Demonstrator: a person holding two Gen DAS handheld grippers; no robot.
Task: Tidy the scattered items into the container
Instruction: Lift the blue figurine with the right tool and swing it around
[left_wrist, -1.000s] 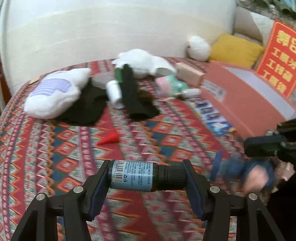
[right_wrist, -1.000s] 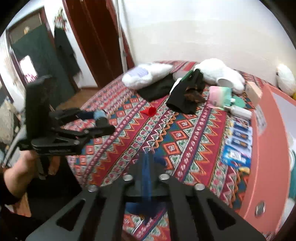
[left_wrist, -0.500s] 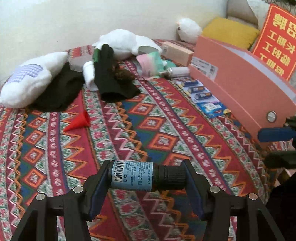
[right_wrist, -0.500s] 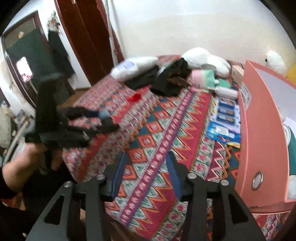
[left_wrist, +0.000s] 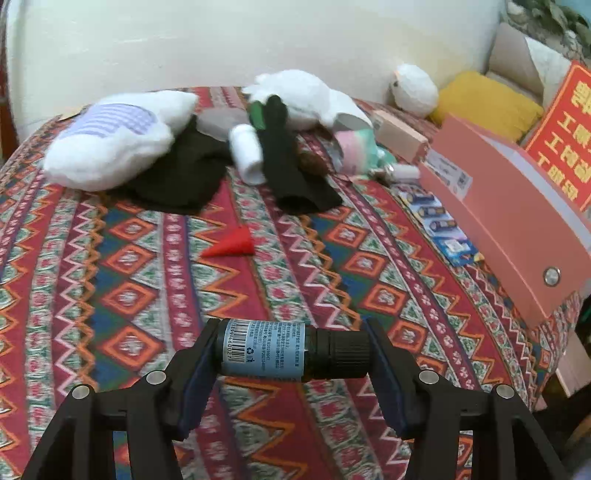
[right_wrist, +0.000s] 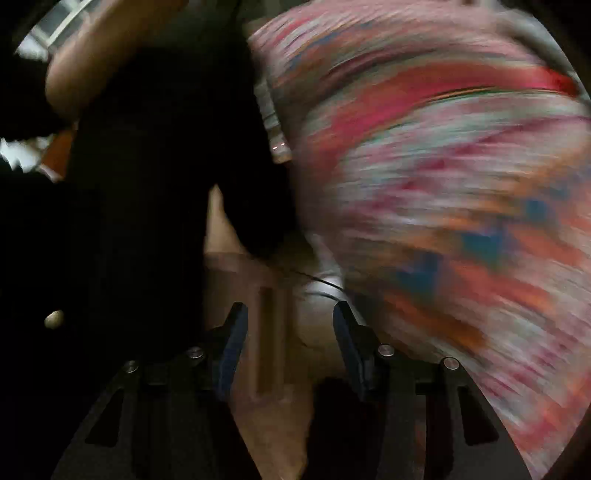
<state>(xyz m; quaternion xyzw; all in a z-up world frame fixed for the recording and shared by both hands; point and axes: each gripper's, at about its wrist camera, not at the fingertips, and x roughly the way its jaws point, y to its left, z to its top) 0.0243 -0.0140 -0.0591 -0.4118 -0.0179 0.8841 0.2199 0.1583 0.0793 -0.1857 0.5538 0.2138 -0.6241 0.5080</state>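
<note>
The big salmon-pink cardboard box (left_wrist: 517, 221) sits on the right side of the bed. You can only see its outer wall and a bit of its pale inside wall, so you cannot tell what is in it. A red sign with yellow letters (left_wrist: 565, 136) stands behind it.

The bed has a red patterned blanket with zigzags and diamonds (left_wrist: 129, 295). Far back on it lie a fluffy white pillow with a purple striped patch (left_wrist: 114, 144), some black cloth (left_wrist: 177, 177), a white plastic bottle (left_wrist: 245, 151), a long black sock (left_wrist: 291, 173) and a white plush toy (left_wrist: 306, 96). A small red cone (left_wrist: 232, 243) lies alone in the middle. Blue packs of batteries (left_wrist: 439, 221) lie flat just beside the box wall. A yellow cushion (left_wrist: 484, 99) and a round white fluffy toy (left_wrist: 413, 88) sit near the cream wall behind.

Your left hand-held gripper (left_wrist: 291, 354) is squeezing a small dark bottle with a pale blue label and a black ridged cap (left_wrist: 288, 354). The bottle lies sideways between the two fingers, cap to the right, up above the blanket near the front edge of the bed.

Your right hand-held gripper (right_wrist: 286, 332) has its fingers apart with nothing between them. Its view is very blurry. You can make out the blanket's colours on the right and something dark on the left.
</note>
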